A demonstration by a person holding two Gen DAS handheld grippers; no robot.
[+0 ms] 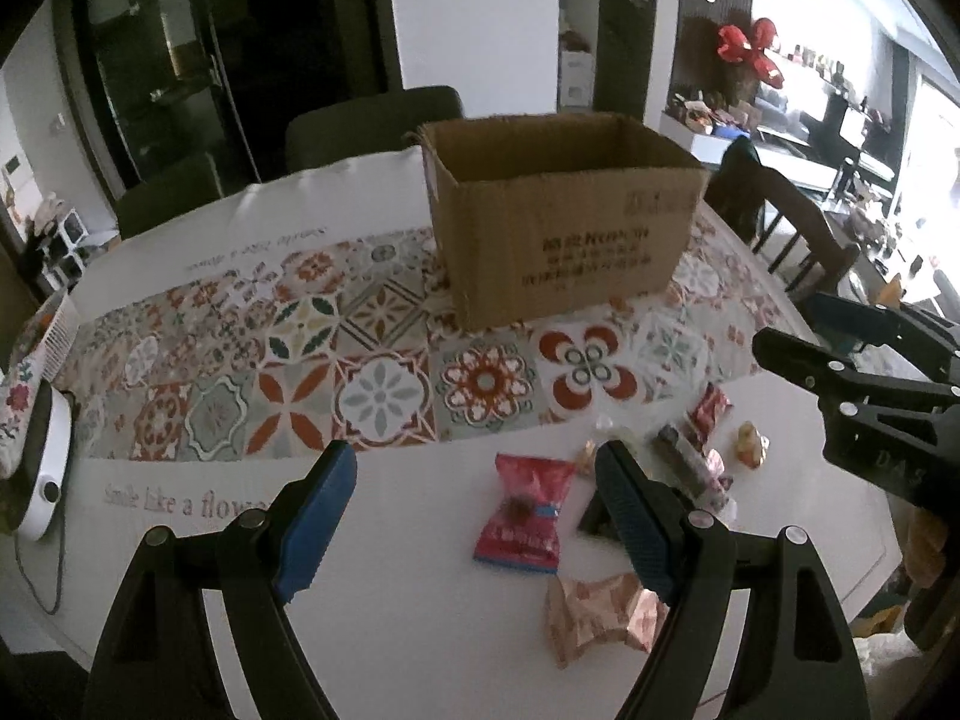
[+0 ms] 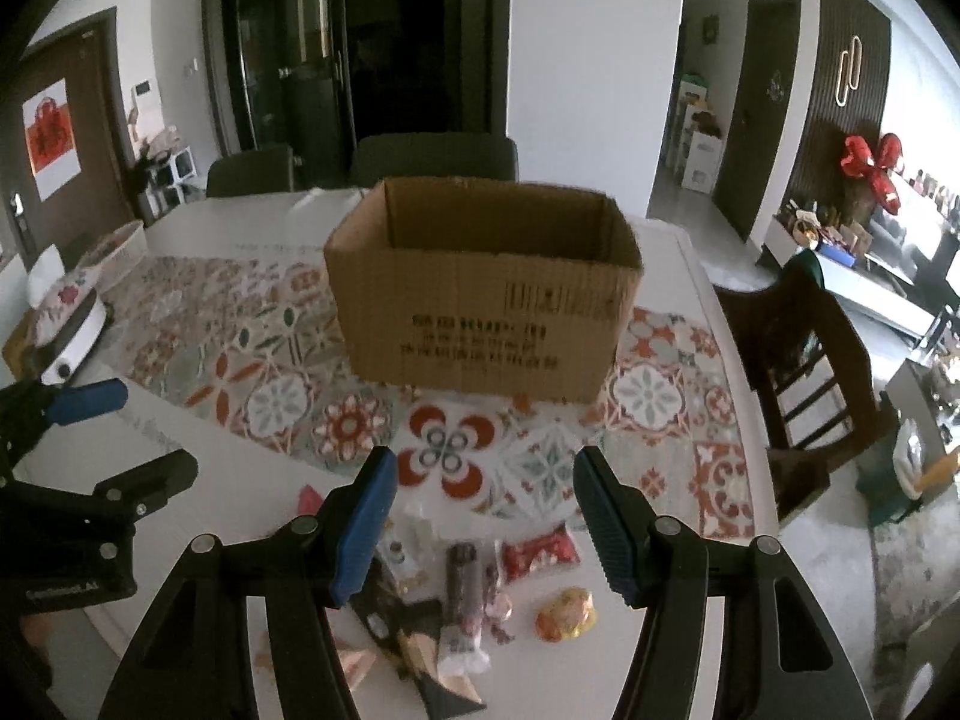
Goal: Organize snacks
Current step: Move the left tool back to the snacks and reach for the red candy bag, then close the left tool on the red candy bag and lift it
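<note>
Dining-room setup: white table (image 1: 390,630) with a patterned tile runner (image 1: 372,360) across the middle, dark chairs behind. Your left gripper (image 1: 474,510) has its jaws spread wide with nothing between them; it hangs above the near table edge with the pink snack packet (image 1: 523,516) lying flat just inside its right finger. Your right gripper (image 2: 486,516) is likewise wide and empty, hovering over the main pile: a dark stick pack (image 2: 459,606), a red-and-white pouch (image 2: 543,552) and a gold-wrapped candy (image 2: 567,615), all close together, some touching. Nearer you on the left-wrist view there's a crumpled rose-gold wrapper (image 1: 600,606), partly behind the right finger. Beyond the snacks, the open cardboard box (image 1: 564,210) sits upright on the runner, top open, interior not visible from here. My read: nothing is loaded yet, you're picking the first item. Suggest taking the outliers first, the pink packet with the left and the gold candy with the right, since each lies clear of its neighbours. Come straight down, straddle the short axis, close gently because the wrappers will crumple and slide. Keep the grippers apart over the box.
</note>
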